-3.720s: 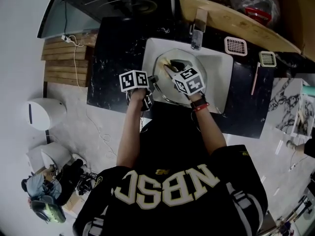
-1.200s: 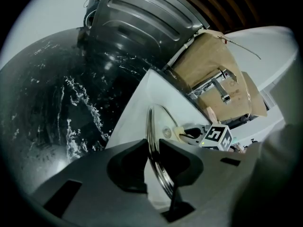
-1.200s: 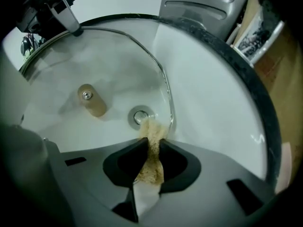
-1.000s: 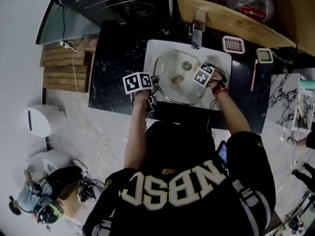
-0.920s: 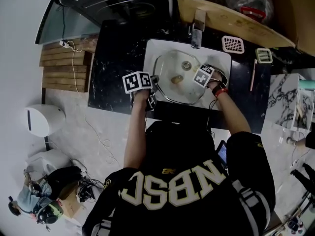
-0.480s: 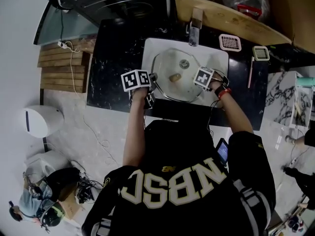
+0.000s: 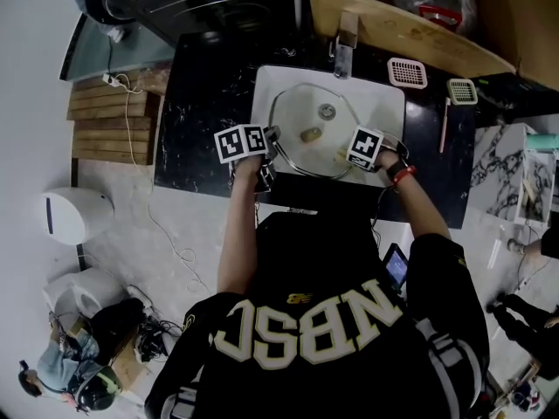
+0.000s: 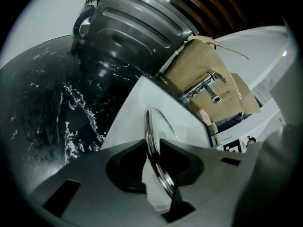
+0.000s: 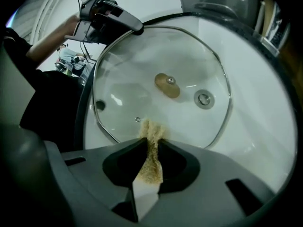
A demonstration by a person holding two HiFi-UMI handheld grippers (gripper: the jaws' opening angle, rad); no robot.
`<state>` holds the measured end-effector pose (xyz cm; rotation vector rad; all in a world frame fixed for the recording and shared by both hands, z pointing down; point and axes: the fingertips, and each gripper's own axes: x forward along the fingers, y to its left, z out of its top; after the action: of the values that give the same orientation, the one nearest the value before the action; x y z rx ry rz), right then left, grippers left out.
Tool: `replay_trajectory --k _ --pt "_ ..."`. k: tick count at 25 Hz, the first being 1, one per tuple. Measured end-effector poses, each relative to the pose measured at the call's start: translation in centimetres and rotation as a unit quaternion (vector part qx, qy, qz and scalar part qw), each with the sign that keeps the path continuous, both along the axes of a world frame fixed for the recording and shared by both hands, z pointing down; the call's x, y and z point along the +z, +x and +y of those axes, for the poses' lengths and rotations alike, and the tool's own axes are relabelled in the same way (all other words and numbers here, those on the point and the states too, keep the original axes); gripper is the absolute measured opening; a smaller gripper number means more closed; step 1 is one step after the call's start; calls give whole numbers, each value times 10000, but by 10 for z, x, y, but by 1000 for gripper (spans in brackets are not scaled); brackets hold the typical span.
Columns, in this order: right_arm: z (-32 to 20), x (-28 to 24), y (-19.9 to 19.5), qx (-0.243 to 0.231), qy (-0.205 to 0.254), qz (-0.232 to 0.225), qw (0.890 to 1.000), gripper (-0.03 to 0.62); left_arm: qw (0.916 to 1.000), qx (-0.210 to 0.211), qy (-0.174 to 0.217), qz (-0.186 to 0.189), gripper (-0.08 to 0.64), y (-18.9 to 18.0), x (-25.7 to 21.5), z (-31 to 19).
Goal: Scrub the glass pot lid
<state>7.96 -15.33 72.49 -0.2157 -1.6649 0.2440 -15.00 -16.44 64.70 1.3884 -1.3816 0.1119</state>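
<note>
The glass pot lid [image 7: 314,133] stands tilted in the white sink [image 7: 384,103], its tan knob [image 9: 167,85] facing up. My left gripper [image 7: 272,139] is at the sink's left edge, shut on the lid's metal rim [image 8: 154,145], which runs between the two jaws. My right gripper [image 7: 356,152] hangs over the sink's near right side and points steeply down. It is shut on a tan scrub pad [image 9: 151,152], which hangs just off the lid's near rim. The lid [image 9: 142,74] fills the right gripper view, with my left gripper [image 9: 127,24] at its far edge.
The drain [image 9: 203,98] shows through the glass. A faucet [image 7: 342,46] rises behind the sink. Two small grid strainers [image 7: 407,72] [image 7: 463,92] and a thin stick [image 7: 444,120] lie on the black counter [image 7: 210,103] at right. A cardboard box [image 7: 393,20] stands behind.
My right gripper has come off the lid's middle with the pad, gone to the sink's right side and then back toward its near rim. The left gripper has kept its hold.
</note>
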Motion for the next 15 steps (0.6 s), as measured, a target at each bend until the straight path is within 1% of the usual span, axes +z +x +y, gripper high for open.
replay_trajectory --k 4,8,11,15 --pt "20 -13 -15 135 -446 -374 9982 80 10000 15 48 45 97 1 -1 -2" --pt "41 -28 -35 297 -912 -822 9920 80 9999 26 56 111 97 1 -1 -1" --pt "50 -36 -48 362 -1033 -1060 9883 80 9999 24 38 160 97 1 -1 -1" --pt "56 -46 -67 449 -1048 -1301 9849 78 9998 15 20 198 97 0 -1 0"
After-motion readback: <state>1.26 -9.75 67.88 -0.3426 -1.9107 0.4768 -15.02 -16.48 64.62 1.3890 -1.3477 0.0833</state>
